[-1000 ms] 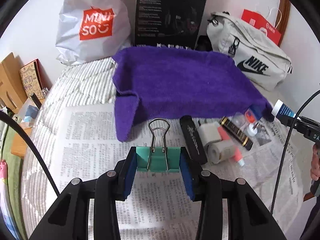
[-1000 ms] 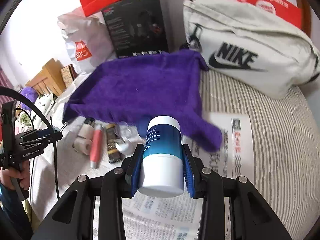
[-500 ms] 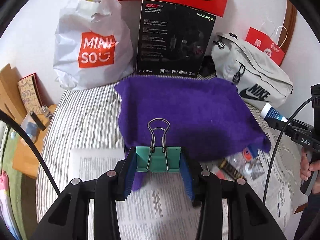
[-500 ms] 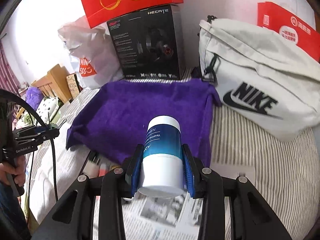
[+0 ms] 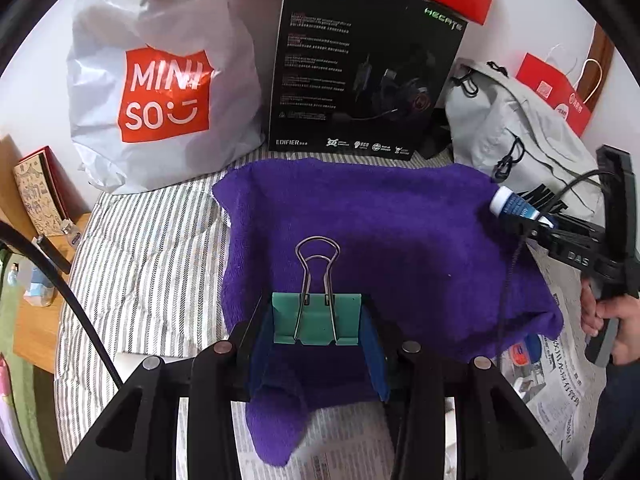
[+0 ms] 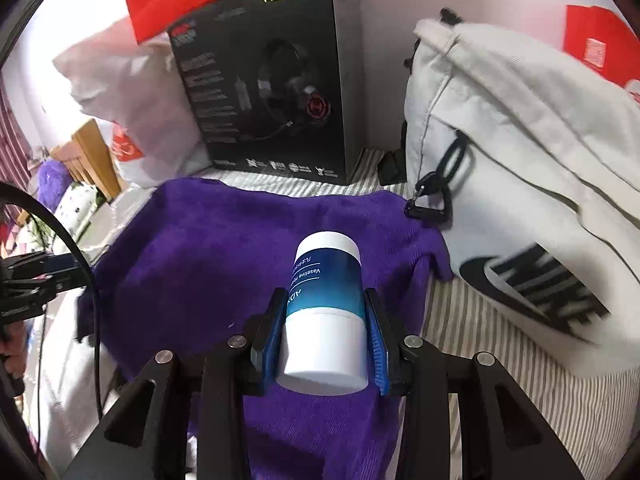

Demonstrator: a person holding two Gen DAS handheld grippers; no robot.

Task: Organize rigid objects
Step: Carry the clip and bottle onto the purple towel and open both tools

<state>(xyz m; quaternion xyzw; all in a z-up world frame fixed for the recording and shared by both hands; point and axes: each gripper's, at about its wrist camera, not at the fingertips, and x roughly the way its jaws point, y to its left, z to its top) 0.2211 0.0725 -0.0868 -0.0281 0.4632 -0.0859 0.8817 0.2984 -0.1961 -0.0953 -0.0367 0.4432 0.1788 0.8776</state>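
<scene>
My left gripper (image 5: pixel 317 330) is shut on a teal binder clip (image 5: pixel 317 318) with steel wire handles, held over the near edge of a purple towel (image 5: pixel 384 240). My right gripper (image 6: pixel 326 330) is shut on a blue and white Vaseline bottle (image 6: pixel 326 304), held over the same towel (image 6: pixel 208 264). In the left wrist view the right gripper (image 5: pixel 520 216) and its bottle (image 5: pixel 516 206) show at the right, above the towel's right side. The left gripper shows at the far left edge of the right wrist view (image 6: pixel 36 280).
A Miniso bag (image 5: pixel 160 84), a black headset box (image 5: pixel 360 72), a white Nike bag (image 6: pixel 520 184) and red bags (image 5: pixel 556 96) stand behind the towel on the striped bed. Newspaper (image 5: pixel 560 380) lies at the front right. A wooden side table (image 5: pixel 36 300) is left.
Both grippers have moved forward over the purple towel, each still holding its object. The loose items on the newspaper have dropped out of view behind the towel's edge.
</scene>
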